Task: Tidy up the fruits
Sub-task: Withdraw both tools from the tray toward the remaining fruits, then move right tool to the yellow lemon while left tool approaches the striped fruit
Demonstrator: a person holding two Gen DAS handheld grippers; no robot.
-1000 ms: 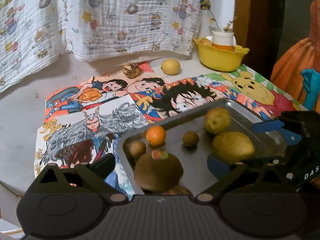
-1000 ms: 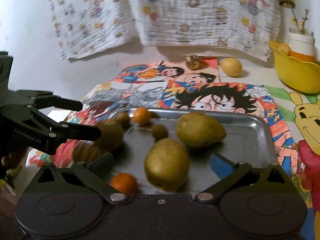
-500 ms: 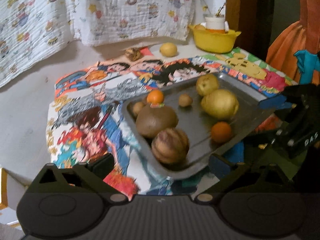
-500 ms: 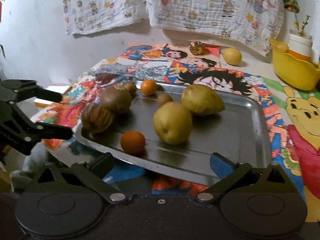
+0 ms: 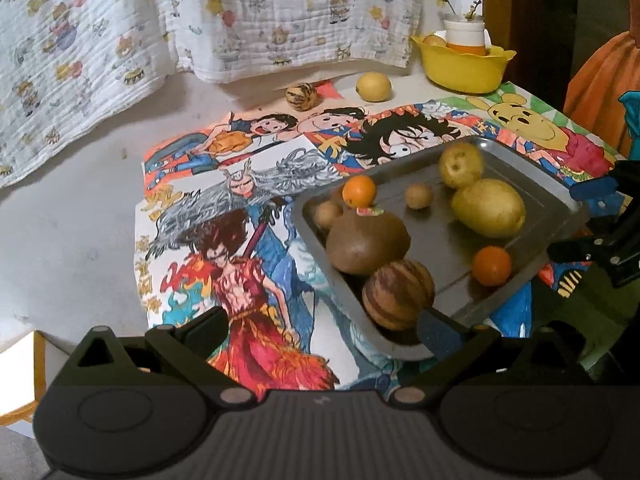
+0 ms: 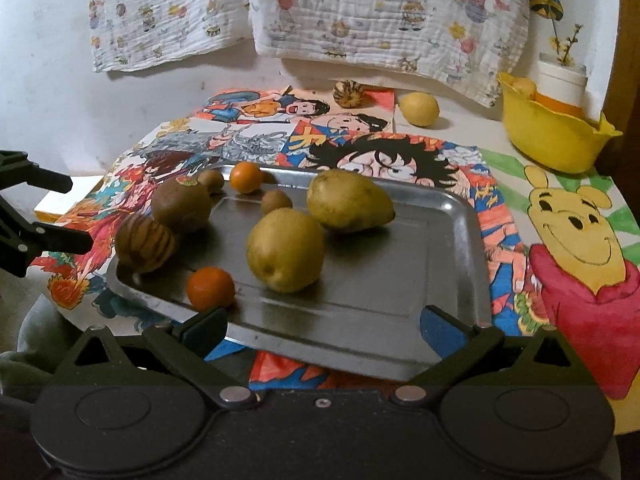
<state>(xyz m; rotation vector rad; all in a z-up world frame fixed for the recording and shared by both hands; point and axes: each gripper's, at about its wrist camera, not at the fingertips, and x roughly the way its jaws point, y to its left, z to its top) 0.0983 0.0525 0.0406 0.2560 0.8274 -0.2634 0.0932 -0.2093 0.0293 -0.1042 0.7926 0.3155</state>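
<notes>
The left tongs (image 5: 320, 328) stand spread and empty, their blue-padded tip overlapping the near corner of the metal tray (image 5: 532, 184), so that corner is hidden. The right tongs (image 6: 322, 326) are spread too, pinching nothing — the tray's (image 6: 448, 280) front rim sits between their tips, and whether the pads touch it cannot be told. In the right wrist view the tray's near edge seems to hang past the surface edge, though the tong body cuts off what lies below.

On the tray, from its near edge: a small orange (image 6: 211, 288), a striped round fruit (image 6: 145, 243) touching a brown one (image 6: 181, 204) with a sticker, two yellow pears (image 6: 285, 250), two small brown fruits too blurred to name, and a second orange (image 6: 245, 177) by the far rim. At the far edge of the surface lie another striped fruit (image 6: 349, 94) and a lemon (image 6: 419, 109); the yellow bowl (image 6: 552, 140) half hides its contents.

Compared with a second ago both tongs have drawn back — more tray and cartoon mat (image 5: 224, 240) show.
</notes>
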